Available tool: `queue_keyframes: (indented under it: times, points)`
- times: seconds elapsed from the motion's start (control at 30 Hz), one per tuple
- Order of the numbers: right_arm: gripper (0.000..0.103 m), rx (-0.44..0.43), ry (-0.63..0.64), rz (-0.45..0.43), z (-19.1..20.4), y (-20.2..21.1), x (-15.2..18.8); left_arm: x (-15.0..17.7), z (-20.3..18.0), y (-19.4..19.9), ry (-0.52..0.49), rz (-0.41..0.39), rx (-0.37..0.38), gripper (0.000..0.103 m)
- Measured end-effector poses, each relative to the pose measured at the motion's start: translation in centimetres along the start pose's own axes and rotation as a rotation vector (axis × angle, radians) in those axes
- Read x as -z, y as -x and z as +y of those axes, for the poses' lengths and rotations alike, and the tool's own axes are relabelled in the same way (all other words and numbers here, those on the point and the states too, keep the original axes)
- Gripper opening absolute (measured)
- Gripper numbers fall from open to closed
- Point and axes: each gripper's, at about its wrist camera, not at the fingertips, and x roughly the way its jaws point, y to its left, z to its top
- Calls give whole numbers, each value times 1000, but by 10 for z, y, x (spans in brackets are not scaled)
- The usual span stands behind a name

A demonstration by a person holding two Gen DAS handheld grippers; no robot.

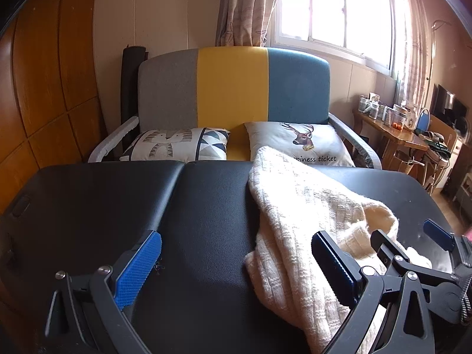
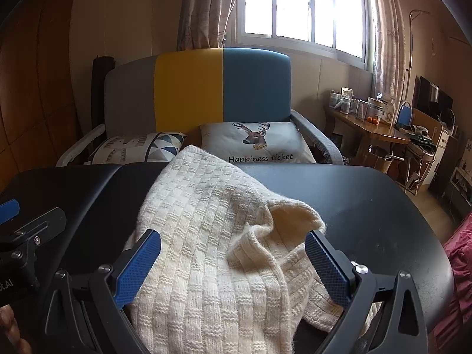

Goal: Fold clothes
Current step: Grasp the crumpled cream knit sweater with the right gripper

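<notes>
A cream knit sweater (image 1: 295,206) lies crumpled on the black padded table (image 1: 118,206), running from the near edge toward the sofa. My left gripper (image 1: 239,265) is open low over the table. Its right finger rests against the sweater's left edge and its left finger is over bare table. In the right wrist view the sweater (image 2: 206,206) fills the middle, with a folded-up cuff or collar lump near the right finger. My right gripper (image 2: 233,265) is open and straddles the sweater's near part, with cloth between its blue pads. It also shows as the right gripper (image 1: 413,242) just right of the left one.
Behind the table (image 2: 368,206) stands a grey, yellow and blue sofa (image 1: 233,88) with two pillows (image 2: 256,144). A wooden side table (image 2: 371,129) with bottles is at the right. Pink cloth (image 2: 460,259) lies beyond the table's right edge. A wooden wardrobe (image 1: 44,88) is on the left.
</notes>
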Motion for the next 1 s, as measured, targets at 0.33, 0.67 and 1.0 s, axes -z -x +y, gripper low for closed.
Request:
queue_keyframes:
  times: [0.33, 0.67, 1.0]
  points:
    - [101, -38, 0, 42, -4, -7, 7, 18, 12, -23, 73, 146, 211, 103]
    - [100, -638, -528, 223, -120, -30, 45, 87, 82, -52, 247, 363, 396, 103]
    - [64, -630, -819, 321, -174, -102, 76, 142, 132, -43, 322, 423, 321, 103]
